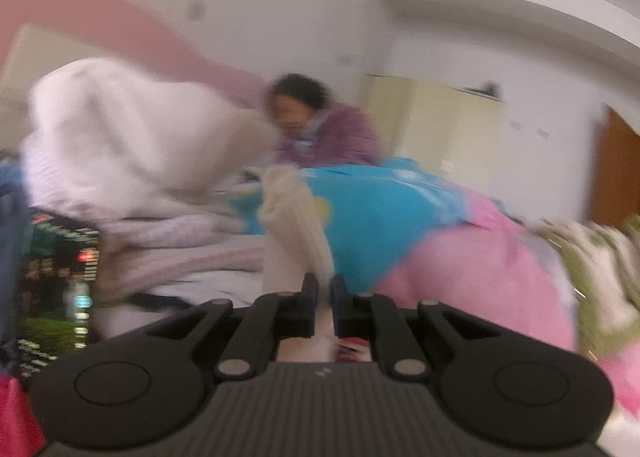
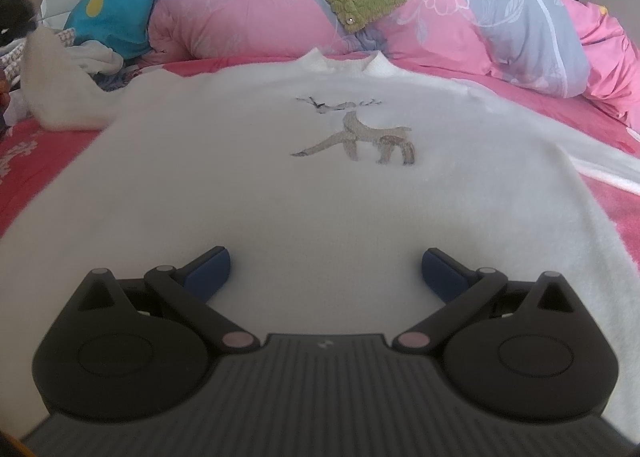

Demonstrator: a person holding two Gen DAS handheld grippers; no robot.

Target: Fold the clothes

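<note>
The left tool (image 1: 324,289) is clamped on a cream knit sleeve (image 1: 294,217) rising toward 12 o'clock. The right tool (image 2: 325,271) hangs spread wide over the white sweater (image 2: 280,185), spread flat on the bed (image 2: 24,153), deer motif (image 2: 360,137) at 12 o'clock, pink quilt (image 2: 240,5) beyond.

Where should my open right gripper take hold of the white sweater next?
Probably the right sleeve, which lies flat, stretched out over the red bedsheet. Bring the right gripper in from the outer side, low, pinching the sleeve's edge. The left gripper already pinches cream ribbed fabric.
</note>
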